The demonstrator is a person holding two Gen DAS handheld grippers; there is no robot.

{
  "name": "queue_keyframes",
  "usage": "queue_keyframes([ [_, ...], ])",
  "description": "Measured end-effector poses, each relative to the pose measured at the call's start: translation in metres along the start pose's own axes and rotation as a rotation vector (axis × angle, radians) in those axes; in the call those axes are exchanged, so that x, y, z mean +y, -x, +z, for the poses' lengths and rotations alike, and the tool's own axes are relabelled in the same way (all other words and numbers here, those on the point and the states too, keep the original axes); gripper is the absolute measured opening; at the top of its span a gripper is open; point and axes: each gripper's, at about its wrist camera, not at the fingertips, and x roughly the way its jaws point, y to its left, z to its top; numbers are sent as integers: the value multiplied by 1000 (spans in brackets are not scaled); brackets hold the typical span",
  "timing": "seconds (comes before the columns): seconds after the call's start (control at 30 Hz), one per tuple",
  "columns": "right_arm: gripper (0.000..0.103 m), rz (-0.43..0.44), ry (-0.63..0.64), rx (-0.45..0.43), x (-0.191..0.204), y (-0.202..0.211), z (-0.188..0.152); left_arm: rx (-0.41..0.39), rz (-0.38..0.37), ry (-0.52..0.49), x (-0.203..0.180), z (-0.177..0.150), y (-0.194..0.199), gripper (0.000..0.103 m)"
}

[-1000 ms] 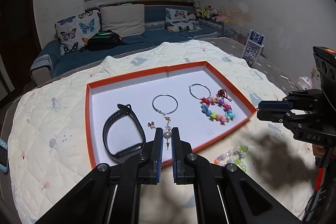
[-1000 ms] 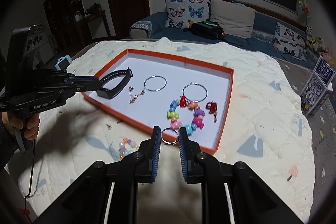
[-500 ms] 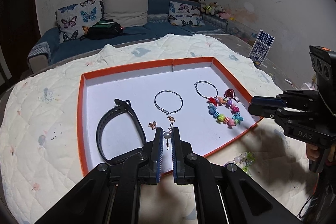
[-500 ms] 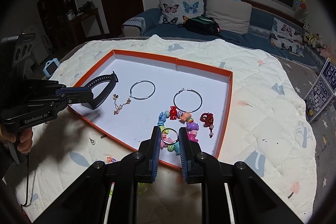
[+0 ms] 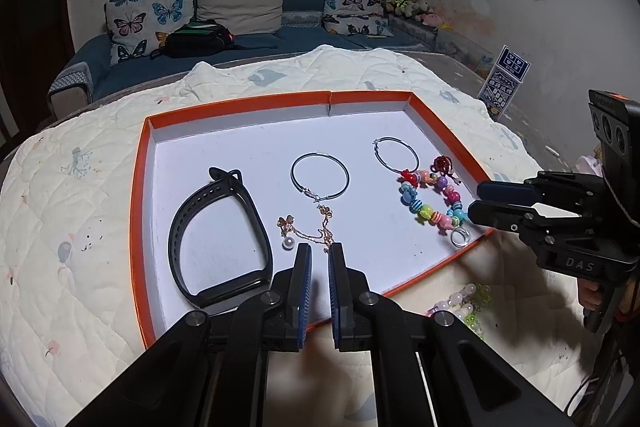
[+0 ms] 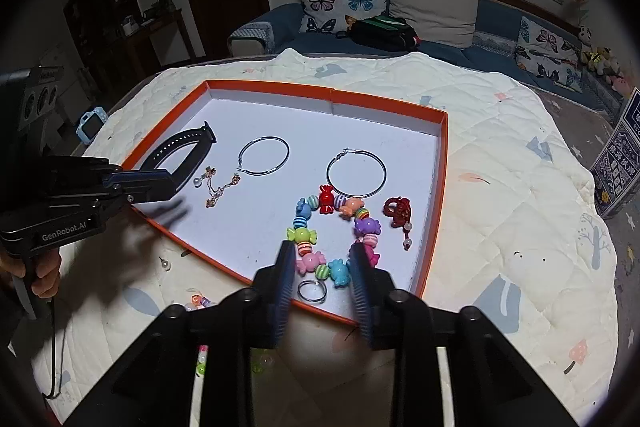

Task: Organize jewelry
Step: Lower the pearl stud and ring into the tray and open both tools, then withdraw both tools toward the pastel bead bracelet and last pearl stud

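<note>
An orange-rimmed tray holds a black band, two silver hoops, a gold chain earring, a pearl stud, a candy-bead bracelet and a red charm. My left gripper is open and empty just in front of the pearl stud. My right gripper is open over a silver ring lying in the tray's near corner.
The tray lies on a cream quilt. A pale bead bracelet lies on the quilt outside the tray. A small pearl stud and loose beads lie outside too. A blue toy camera sits at the quilt's left edge.
Both grippers moved over the tray and opened. The pearl stud left my left gripper and lies in the tray. The silver ring left my right gripper and lies in the tray corner.
</note>
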Motion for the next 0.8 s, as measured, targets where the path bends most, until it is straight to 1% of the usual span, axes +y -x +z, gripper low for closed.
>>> queue_keyframes([
  [0.1,38,6,4,-7,2,6,-2,-6,-1,1,-1,-1,3,12],
  [0.13,38,9,5,-9,3,9,-4,-9,-1,2,-1,-1,5,17],
  [0.17,38,14,7,-11,4,12,-5,-14,-1,5,-1,-1,7,31],
  [0.2,39,17,9,-14,5,15,-7,-23,1,10,0,-2,9,40],
  [0.23,39,19,11,-16,6,17,-8,-38,6,14,0,-2,13,50],
  [0.27,39,23,15,-18,8,20,-10,-53,10,16,0,-2,16,53],
  [0.5,40,68,52,-16,24,32,-27,-77,28,10,-2,-9,34,53],
  [0.73,39,58,54,27,21,22,-38,-104,38,-4,-7,-23,52,59],
  [0.8,36,61,55,38,21,19,-39,-103,38,-2,-8,-27,54,60],
])
